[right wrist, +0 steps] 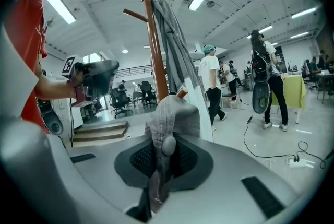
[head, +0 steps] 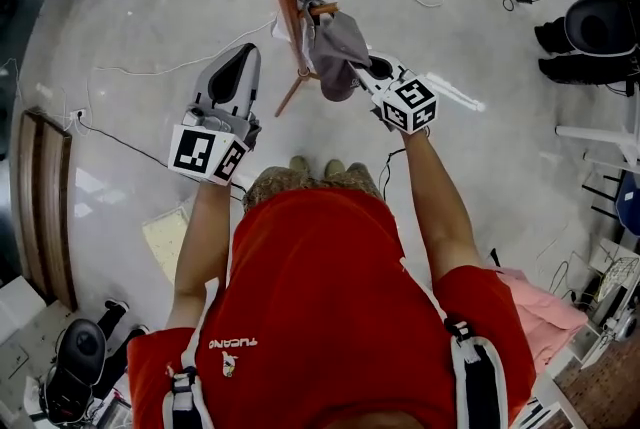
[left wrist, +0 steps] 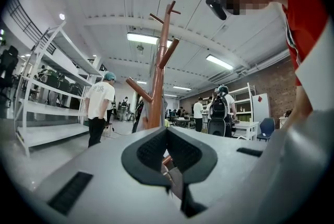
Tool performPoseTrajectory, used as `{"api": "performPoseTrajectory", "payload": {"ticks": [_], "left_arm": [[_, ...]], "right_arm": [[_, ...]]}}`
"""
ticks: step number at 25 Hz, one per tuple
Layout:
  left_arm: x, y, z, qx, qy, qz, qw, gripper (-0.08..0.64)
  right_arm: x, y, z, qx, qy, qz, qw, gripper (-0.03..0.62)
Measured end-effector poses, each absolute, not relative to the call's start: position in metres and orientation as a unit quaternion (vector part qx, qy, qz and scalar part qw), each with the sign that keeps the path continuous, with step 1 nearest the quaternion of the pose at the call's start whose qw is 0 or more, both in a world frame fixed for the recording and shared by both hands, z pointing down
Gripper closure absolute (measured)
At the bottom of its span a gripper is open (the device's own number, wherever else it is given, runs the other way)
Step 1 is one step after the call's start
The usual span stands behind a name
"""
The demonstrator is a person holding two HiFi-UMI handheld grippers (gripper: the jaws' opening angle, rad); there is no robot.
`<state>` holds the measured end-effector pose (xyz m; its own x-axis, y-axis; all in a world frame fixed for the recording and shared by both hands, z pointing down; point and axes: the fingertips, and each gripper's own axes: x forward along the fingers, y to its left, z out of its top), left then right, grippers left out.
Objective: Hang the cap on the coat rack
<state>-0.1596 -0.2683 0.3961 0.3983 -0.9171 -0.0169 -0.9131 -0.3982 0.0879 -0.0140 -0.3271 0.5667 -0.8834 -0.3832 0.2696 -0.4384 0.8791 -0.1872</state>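
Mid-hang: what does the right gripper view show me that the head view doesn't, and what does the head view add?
Only the right gripper view: the right tongs shut on the grey cap, with its top button between the pads. Only the head view: the right tongs' marker cube, the person's shoes and a leg of the rack at floor level. Both: the cap up against the coat rack, the grey garment hanging on it, and the left tongs off to the side.
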Motion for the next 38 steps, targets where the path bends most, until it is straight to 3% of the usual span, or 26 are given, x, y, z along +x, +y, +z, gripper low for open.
{"api": "performPoseTrajectory", "payload": {"ticks": [6,9,14,23,34,38], "left_arm": [[-0.165,-0.270,0.400,0.839,-0.542,-0.028,0.032,0.552],[-0.166,-0.273,0.403,0.842,-0.538,-0.027,0.032,0.552],[-0.162,-0.275,0.402,0.848,-0.529,-0.025,0.031,0.551],[-0.148,-0.271,0.399,0.853,-0.520,-0.034,0.036,0.552],[-0.116,-0.253,0.376,0.865,-0.499,-0.041,0.019,0.552],[-0.105,-0.245,0.361,0.871,-0.489,-0.043,0.006,0.552]], "right_arm": [[-0.024,-0.323,0.591,0.228,-0.957,0.104,0.148,0.540],[-0.022,-0.326,0.604,0.245,-0.949,0.109,0.166,0.414],[-0.011,-0.327,0.609,0.265,-0.941,0.110,0.179,0.337],[-0.010,-0.310,0.532,0.264,-0.957,0.074,0.095,0.344],[-0.017,-0.267,0.405,0.248,-0.968,0.009,-0.030,0.515],[-0.019,-0.251,0.369,0.250,-0.967,-0.020,-0.053,0.550]]}}
